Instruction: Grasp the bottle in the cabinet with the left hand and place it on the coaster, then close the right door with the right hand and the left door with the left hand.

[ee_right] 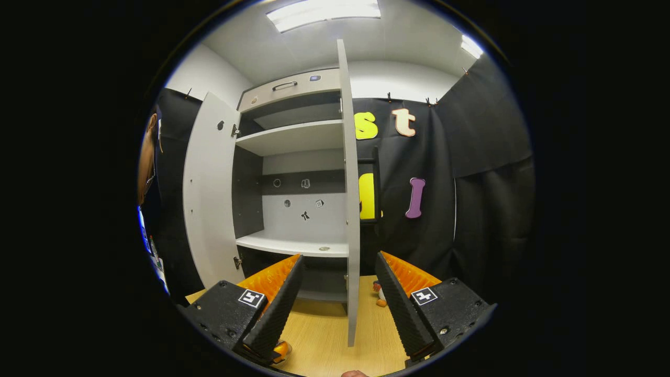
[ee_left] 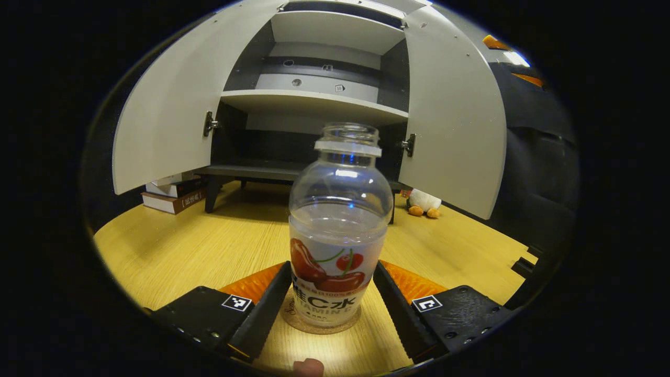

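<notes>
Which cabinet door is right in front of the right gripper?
The right door, seen edge-on between the open right gripper's fingers. The left door stands farther off, showing its broad face.

Each gripper (ee_left: 332,306) (ee_right: 337,309) has ribbed fingers, black screwed blocks with square markers.

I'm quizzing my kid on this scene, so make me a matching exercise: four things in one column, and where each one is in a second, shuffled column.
Things:
1. bottle
2. books
3. stuffed toy
4. coaster

Places:
A. stacked on the table, below the left cabinet door
B. flat on the table, under the bottle
C. upright between the open fingers of the left gripper
D. on the table, below the right cabinet door

Pairs: 1-C, 2-A, 3-D, 4-B
</notes>
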A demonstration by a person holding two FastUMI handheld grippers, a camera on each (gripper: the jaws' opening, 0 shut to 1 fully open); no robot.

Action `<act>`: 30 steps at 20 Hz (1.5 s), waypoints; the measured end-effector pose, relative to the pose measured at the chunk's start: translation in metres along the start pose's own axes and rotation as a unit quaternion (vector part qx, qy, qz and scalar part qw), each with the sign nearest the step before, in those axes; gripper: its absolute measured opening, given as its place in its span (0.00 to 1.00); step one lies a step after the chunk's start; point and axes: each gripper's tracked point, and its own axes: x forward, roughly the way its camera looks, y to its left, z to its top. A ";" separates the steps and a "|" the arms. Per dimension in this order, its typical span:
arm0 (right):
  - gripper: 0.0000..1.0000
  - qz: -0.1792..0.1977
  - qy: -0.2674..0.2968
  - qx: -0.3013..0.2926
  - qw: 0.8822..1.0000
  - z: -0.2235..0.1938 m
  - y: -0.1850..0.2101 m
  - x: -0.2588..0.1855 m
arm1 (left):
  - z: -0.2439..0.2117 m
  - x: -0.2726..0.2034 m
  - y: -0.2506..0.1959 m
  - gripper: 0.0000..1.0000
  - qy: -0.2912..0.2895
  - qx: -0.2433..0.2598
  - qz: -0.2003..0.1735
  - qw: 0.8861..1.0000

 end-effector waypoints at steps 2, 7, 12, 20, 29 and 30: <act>0.84 0.003 0.009 0.004 1.000 -0.007 0.003 0.001 | 0.005 -0.006 0.002 0.95 -0.011 0.010 0.007 1.000; 0.84 0.001 0.007 -0.005 1.000 -0.014 0.004 -0.003 | 0.037 -0.023 0.002 0.95 -0.062 0.031 0.007 0.998; 0.84 -0.005 0.004 -0.017 1.000 -0.009 0.000 -0.007 | 0.073 -0.053 -0.003 0.95 -0.090 0.028 -0.004 0.996; 0.84 -0.007 -0.053 0.005 0.999 0.011 0.005 -0.012 | 0.195 -0.095 -0.007 0.95 -0.169 0.007 -0.032 0.985; 0.83 -0.054 -0.126 0.025 0.990 0.042 -0.031 -0.021 | 0.233 -0.112 0.031 1.00 -0.182 0.022 0.019 0.983; 0.83 -0.062 -0.132 0.028 0.989 0.048 -0.038 -0.022 | 0.238 -0.112 0.031 0.95 -0.180 0.025 0.020 0.983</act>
